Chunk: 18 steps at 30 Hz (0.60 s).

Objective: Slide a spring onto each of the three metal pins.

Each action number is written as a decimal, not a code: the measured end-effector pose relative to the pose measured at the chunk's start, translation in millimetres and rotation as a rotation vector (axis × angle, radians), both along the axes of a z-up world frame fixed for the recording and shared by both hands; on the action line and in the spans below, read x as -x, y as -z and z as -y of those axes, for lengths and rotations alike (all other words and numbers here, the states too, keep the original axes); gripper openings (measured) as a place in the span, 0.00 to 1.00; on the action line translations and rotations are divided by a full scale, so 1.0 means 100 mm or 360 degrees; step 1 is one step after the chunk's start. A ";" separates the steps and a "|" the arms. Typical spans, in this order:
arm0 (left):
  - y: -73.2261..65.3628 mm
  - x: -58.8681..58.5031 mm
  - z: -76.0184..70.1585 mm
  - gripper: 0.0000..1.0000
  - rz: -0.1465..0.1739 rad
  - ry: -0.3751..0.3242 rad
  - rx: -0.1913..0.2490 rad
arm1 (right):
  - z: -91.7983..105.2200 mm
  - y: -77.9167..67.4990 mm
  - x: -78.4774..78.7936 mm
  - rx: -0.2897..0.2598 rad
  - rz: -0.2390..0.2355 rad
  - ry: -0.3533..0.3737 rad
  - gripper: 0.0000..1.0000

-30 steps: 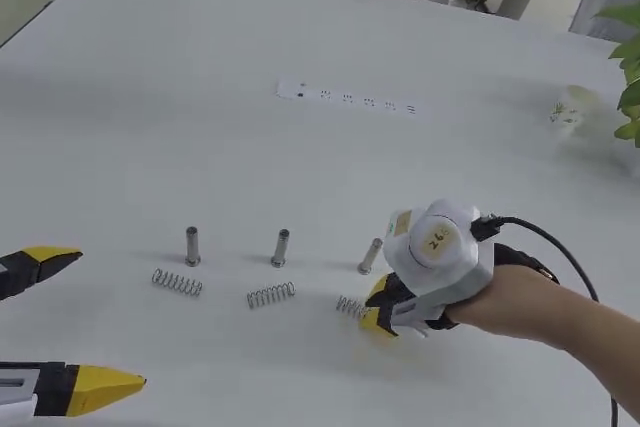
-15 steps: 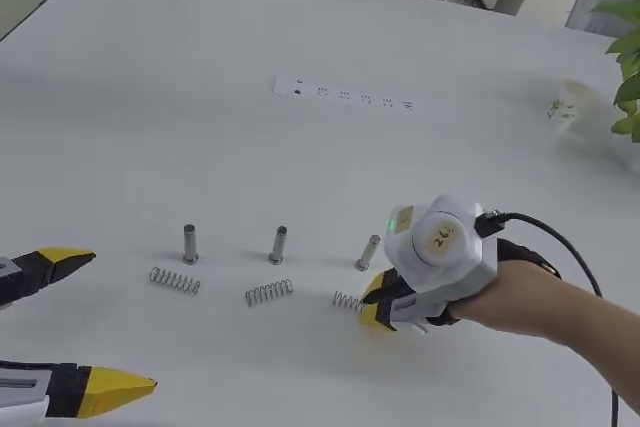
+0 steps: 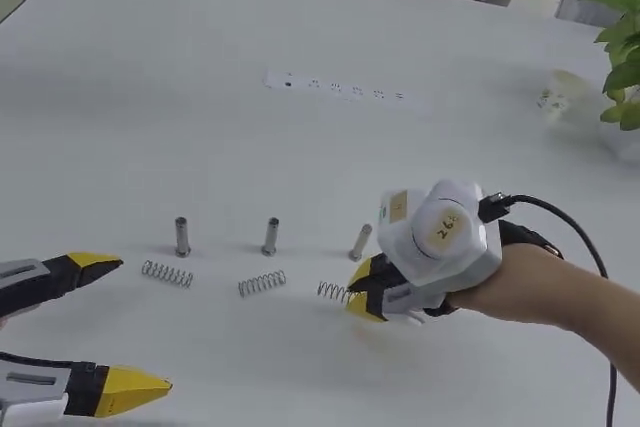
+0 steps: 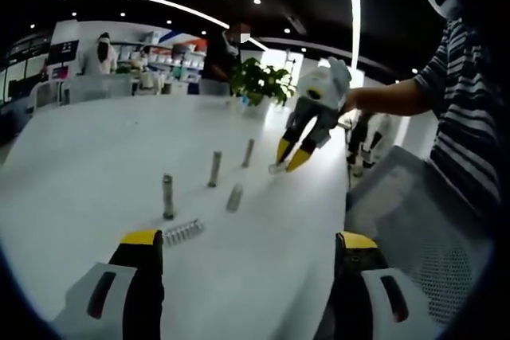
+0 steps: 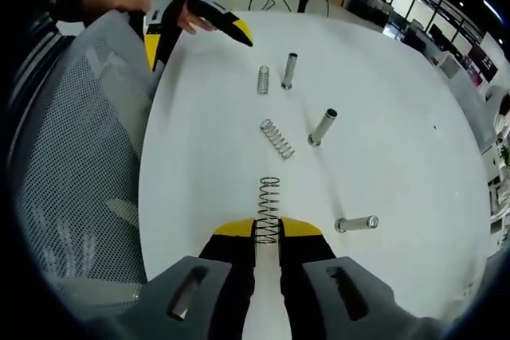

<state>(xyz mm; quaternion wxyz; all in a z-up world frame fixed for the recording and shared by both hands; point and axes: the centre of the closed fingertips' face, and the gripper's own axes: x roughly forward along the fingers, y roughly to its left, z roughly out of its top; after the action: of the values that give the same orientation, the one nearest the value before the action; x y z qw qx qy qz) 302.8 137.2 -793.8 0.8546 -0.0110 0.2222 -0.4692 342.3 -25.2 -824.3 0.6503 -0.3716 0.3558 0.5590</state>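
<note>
Between the jaws of my right gripper (image 5: 268,232): the first spring (image 5: 269,197), pinched by its near end.
Against a second ago, only the camera has shifted; that spring still lies ahead of the tips, its pin (image 5: 356,223) just to their right, so no pin wears a spring yet. My left gripper (image 4: 249,238) hangs spread wide, well off. White table (image 3: 300,167), power strip (image 3: 335,89) beyond, open office around.

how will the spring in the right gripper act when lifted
Likely light: thin open wire coils. The spring is pinched at one end by the right gripper, so its free length may sag or wobble. If dropped, it could roll.
</note>
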 end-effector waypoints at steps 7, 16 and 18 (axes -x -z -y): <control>-0.01 -0.01 0.14 0.83 0.0015 0.0105 -0.0011 | -0.07 -0.08 0.07 -0.0021 0.0025 -0.0045 0.08; 0.00 -0.03 0.33 0.78 0.0028 0.0220 -0.0024 | -0.15 -0.14 0.13 -0.0003 0.0092 -0.0147 0.08; -0.01 -0.04 0.38 0.77 0.0041 0.0247 -0.0026 | -0.16 -0.14 0.15 0.0002 0.0101 -0.0167 0.08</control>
<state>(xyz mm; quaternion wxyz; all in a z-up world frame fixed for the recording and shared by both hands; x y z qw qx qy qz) 306.7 99.0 -792.5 0.8185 0.0192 0.2152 -0.5323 327.6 -9.3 -809.9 0.6309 -0.4078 0.3154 0.5799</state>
